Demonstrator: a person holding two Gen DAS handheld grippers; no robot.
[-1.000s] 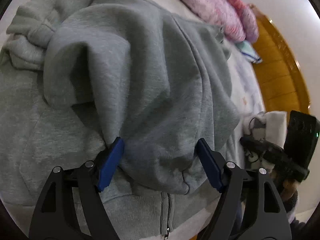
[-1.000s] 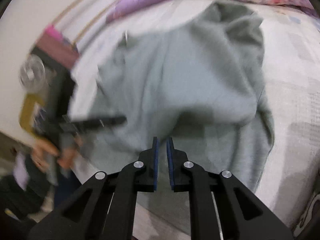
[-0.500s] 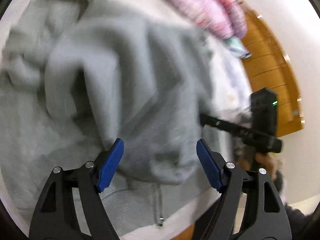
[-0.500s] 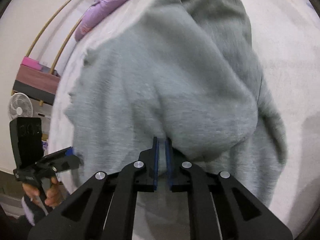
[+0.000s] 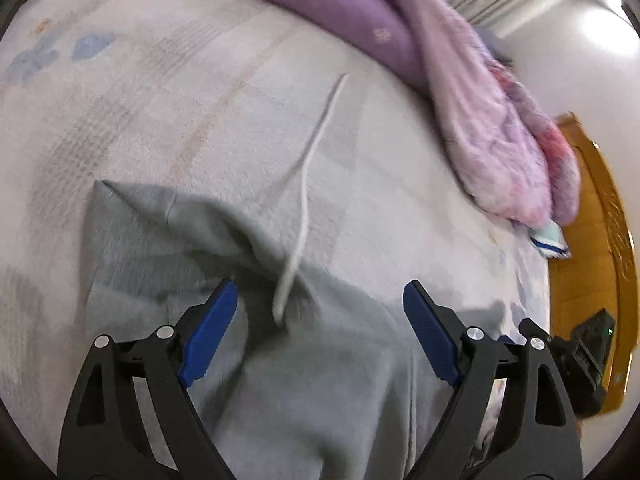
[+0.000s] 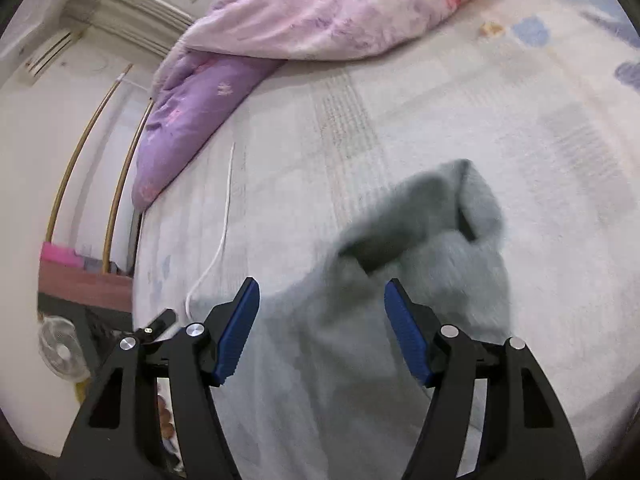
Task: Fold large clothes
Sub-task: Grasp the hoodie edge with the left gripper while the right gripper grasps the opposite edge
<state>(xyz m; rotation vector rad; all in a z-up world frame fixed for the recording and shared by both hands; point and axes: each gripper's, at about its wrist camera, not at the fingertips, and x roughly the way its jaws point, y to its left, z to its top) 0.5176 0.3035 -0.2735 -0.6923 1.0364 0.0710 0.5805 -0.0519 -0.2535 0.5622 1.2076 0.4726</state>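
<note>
Grey fleece hooded sweatshirt (image 5: 320, 380) lies bunched on the pale patterned bed sheet (image 5: 180, 92), at the near edge of the bed. Left gripper (image 5: 320, 328) is released, jaws wide apart above the fabric and grasping nothing. Right gripper (image 6: 322, 324) is likewise released and empty, poised over a raised grey fold. A white cord (image 5: 308, 168) trails from the garment toward the far side.

Step in hand, by judgement: regrasp between folds. The next move calls for each gripper to descend onto a distinct edge of the garment, avoiding the cord.

Beyond the garment the sheet lies bare up to the purple and pink quilt (image 5: 480, 120) heaped along the far edge, giving room for spreading. An orange-brown wooden panel (image 5: 592, 240) borders the right side.
</note>
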